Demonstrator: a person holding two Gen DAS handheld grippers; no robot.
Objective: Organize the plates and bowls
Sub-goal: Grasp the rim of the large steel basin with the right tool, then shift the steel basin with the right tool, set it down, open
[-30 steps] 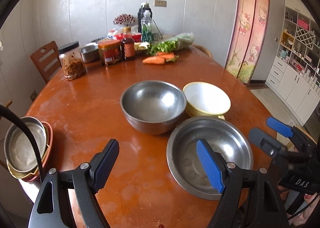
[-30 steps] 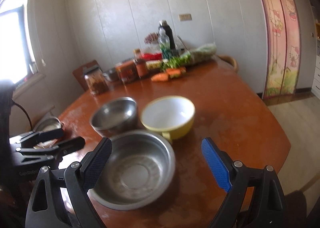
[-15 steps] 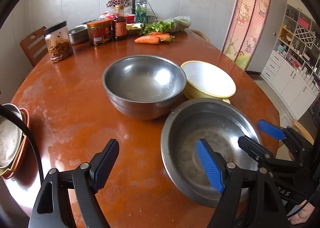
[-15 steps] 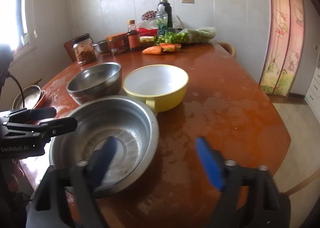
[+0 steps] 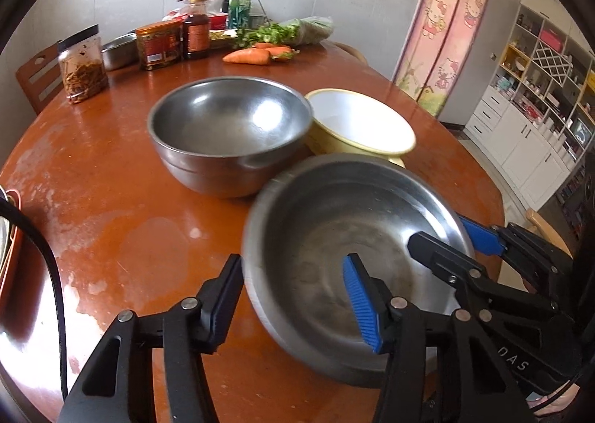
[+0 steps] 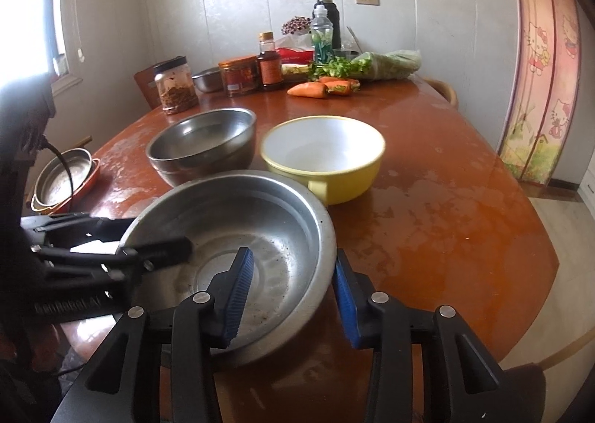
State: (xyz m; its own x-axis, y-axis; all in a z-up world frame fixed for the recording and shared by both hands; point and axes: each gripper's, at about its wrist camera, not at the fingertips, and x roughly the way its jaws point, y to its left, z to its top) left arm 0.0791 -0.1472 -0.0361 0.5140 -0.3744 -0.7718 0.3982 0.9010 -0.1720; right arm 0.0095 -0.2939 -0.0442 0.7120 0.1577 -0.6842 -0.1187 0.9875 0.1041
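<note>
Wide steel basin [image 6: 238, 259] sits at the table's near edge, closest of the three bowls; its rim looks tipped, can't tell if it's lifted off the round wooden table [image 6: 446, 207]. Behind it toward table centre: deep steel bowl [image 5: 230, 133] on the left, yellow bowl [image 6: 323, 159] with white inside on the right, the two touching or nearly so in the left wrist view. Yellow bowl's handle tab sits just beside the basin's far rim. Stack of dishes [image 6: 67, 181] at the table's left edge, well apart from the trio. Far edge holds jars and bottles [image 6: 256, 70], then carrots [image 6: 319, 88] and greens.

Left gripper [image 5: 293, 296] partly open, straddling the basin's left rim: one finger outside the wall, blue pad [image 5: 360, 304] inside. Contact unclear, image blurred there.

Right gripper [image 6: 293, 293] partly open, straddling the basin's right rim: one blue pad inside, the other outside close to the wall. Can't tell if it's clamped yet
</note>
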